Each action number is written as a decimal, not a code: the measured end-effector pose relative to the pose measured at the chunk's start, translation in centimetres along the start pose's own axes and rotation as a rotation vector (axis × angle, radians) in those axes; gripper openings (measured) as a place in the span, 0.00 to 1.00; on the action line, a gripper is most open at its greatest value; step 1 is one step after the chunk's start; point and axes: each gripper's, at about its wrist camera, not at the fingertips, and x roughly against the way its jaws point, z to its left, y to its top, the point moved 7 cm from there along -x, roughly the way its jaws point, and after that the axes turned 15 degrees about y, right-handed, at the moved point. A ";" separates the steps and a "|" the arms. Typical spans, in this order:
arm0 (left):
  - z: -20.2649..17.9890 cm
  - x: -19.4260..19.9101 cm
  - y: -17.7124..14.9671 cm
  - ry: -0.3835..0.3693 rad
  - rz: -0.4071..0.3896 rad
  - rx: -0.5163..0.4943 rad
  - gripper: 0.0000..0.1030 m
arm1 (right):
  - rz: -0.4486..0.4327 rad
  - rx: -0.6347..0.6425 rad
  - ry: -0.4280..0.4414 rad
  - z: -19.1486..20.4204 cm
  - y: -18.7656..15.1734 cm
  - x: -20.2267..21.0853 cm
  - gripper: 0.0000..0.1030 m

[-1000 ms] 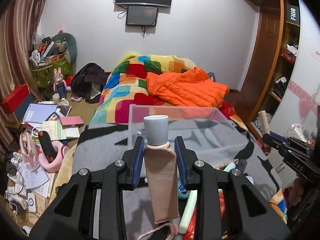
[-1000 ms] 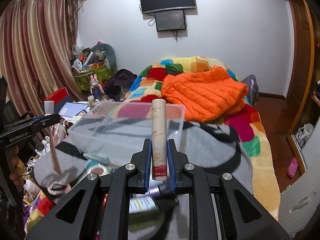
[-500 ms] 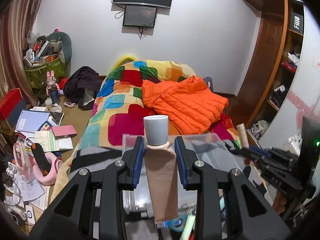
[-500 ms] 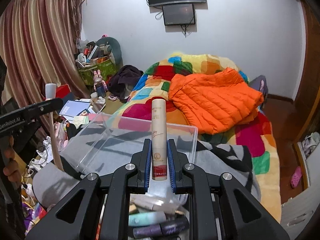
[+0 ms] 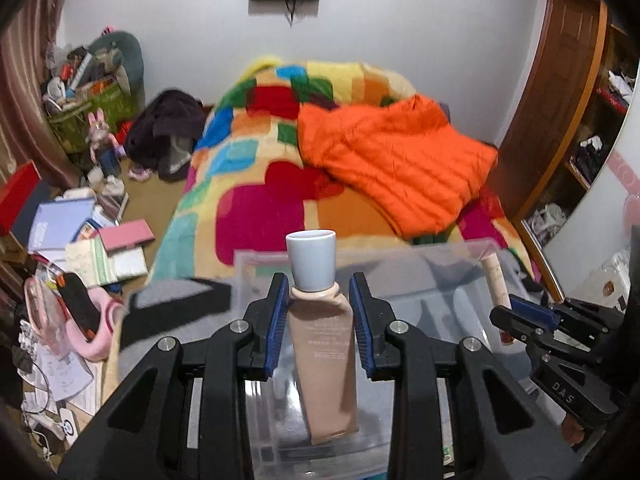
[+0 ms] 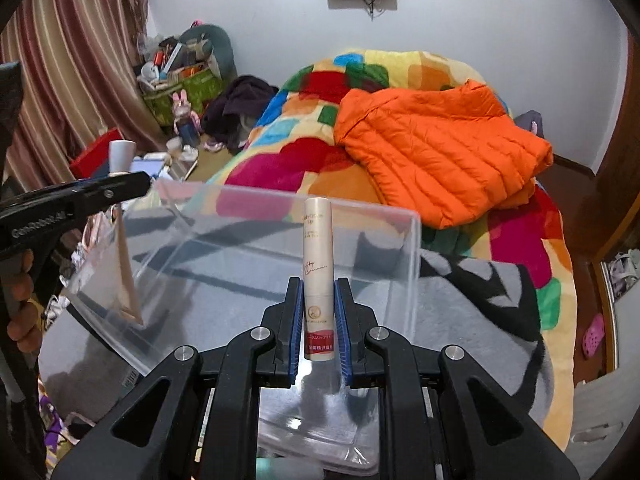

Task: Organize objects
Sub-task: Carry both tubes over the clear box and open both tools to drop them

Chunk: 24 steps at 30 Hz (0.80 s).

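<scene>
both grippers loaded: left gripper (image 5: 319,312) clamped on a beige tube (image 5: 325,360), right gripper (image 6: 319,316) on a slim cream stick (image 6: 318,276), both upright, clear bin (image 6: 414,264) open just below and ahead

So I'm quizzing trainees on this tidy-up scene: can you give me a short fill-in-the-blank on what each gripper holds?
1. The left gripper holds a beige tube with a pale ____ cap.
2. The right gripper is shut on a slim cream ____.
3. Both items hang over a clear plastic ____.
4. The jacket on the bed is ____.

Missing words: blue; stick; box; orange
</scene>
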 end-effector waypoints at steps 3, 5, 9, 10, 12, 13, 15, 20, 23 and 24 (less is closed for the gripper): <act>-0.6 -1.2 -1.1 -0.018 0.041 -0.016 0.30 | 0.020 0.022 -0.007 0.3 -0.2 -0.6 0.14; -1.0 -1.3 -1.8 -0.025 0.046 -0.028 0.30 | 0.033 0.029 -0.002 0.5 -0.4 -0.9 0.14; -1.8 -1.0 -2.8 -0.035 0.051 -0.061 0.38 | 0.048 0.031 -0.007 0.6 -0.7 -1.4 0.14; -1.9 -0.9 -2.9 -0.042 0.053 -0.060 0.42 | 0.047 0.034 -0.010 0.6 -0.8 -1.3 0.14; -1.7 -0.3 -3.2 -0.078 0.054 -0.040 0.54 | 0.042 0.042 -0.014 0.8 -0.8 -1.2 0.15; -1.7 0.0 -3.3 -0.093 0.052 -0.032 0.55 | 0.035 0.047 -0.015 1.0 -0.9 -0.9 0.17; -1.4 1.0 -3.4 -0.108 0.038 -0.016 0.61 | 0.022 0.056 -0.022 1.3 -0.9 -0.4 0.20; -0.6 3.4 -4.3 -0.124 0.014 0.017 0.68 | -0.032 0.086 -0.053 2.2 -1.1 1.7 0.30; -0.2 4.6 -5.1 -0.152 0.020 0.033 0.68 | -0.073 0.100 -0.082 2.7 -1.4 3.3 0.38; -0.1 5.2 -5.5 -0.152 0.010 0.031 0.67 | -0.082 0.102 -0.087 2.8 -1.5 3.6 0.39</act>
